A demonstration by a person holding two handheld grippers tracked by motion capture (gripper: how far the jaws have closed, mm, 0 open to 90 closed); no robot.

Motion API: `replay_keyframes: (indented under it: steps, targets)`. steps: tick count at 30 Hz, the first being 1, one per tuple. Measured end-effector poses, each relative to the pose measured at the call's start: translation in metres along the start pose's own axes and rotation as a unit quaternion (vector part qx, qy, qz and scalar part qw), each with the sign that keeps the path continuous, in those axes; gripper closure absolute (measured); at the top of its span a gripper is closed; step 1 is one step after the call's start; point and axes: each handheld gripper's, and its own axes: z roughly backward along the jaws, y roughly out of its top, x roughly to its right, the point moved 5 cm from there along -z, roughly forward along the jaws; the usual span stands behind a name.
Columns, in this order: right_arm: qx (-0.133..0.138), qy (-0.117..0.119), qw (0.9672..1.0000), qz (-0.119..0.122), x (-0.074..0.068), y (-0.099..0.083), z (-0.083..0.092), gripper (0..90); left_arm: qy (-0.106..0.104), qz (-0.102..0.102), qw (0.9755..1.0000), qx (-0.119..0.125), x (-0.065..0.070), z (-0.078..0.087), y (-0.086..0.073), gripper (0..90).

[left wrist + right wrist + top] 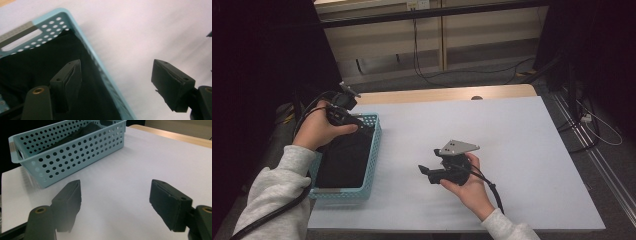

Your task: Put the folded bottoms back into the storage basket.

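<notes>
The black cloth (343, 159) lies folded inside the light blue basket (371, 165) at the desk's (512, 150) left edge, its long axis running from the near edge toward the far one. The left tongs (354, 121) hover over the basket's far end, jaws apart and empty, one jaw above the cloth, the other outside the rim. The right tongs (426, 171) hang open mid-desk, well apart, pointing toward the basket. The left hand is nearer. The right gripper view shows the basket's perforated wall (75, 155); the left gripper view shows the cloth's surface (37, 65)
</notes>
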Motion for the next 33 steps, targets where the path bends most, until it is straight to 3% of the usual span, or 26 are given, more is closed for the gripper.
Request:
replay_keyframes:
  steps: [17, 33]
  targets:
    - [-0.012, -0.006, 0.9998, -0.018, 0.021, -0.018, 0.013, 24.7, -0.035, -0.023, 0.9991, 0.000, 0.029, -0.025, -0.009, 22.9]
    - [-0.036, -0.004, 0.9993, -0.007, 0.037, -0.033, 0.028, 23.5, -0.056, -0.044, 0.9974, 0.007, 0.047, -0.036, -0.017, 22.3]
